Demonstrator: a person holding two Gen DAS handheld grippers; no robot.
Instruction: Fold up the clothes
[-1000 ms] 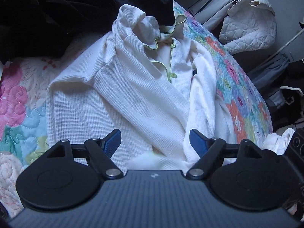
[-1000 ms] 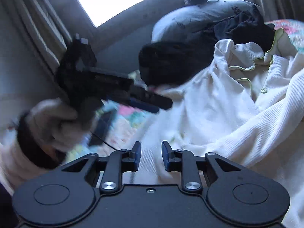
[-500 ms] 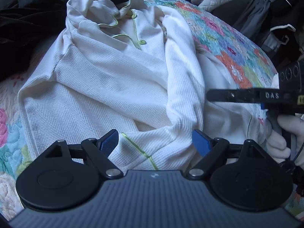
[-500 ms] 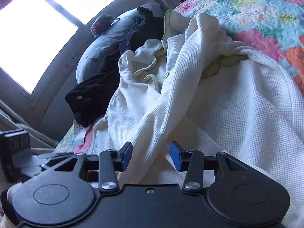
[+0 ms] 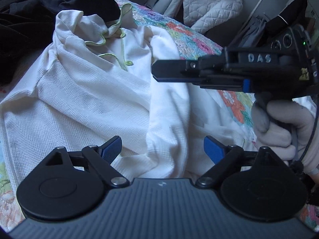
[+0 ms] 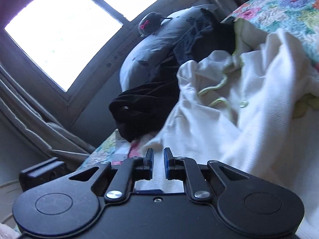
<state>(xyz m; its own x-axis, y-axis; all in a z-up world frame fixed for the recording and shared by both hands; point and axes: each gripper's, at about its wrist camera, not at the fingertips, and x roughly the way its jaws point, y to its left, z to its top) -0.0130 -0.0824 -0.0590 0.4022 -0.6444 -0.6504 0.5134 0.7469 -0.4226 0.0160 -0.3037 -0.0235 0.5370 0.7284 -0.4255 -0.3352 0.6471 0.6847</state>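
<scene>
My left gripper (image 5: 162,149) hangs released, the white shirt (image 5: 95,99) spread beyond its fingers. My right gripper (image 6: 158,161) is closing; whether it pinches the blurred cloth I cannot tell.

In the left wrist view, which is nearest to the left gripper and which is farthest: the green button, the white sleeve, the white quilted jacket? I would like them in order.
From the left gripper, nearest first:
1. White sleeve, lying just ahead between the open fingers.
2. Green button, farther up on the shirt front, slightly left.
3. White quilted jacket, beyond the bed, upper right.
</scene>
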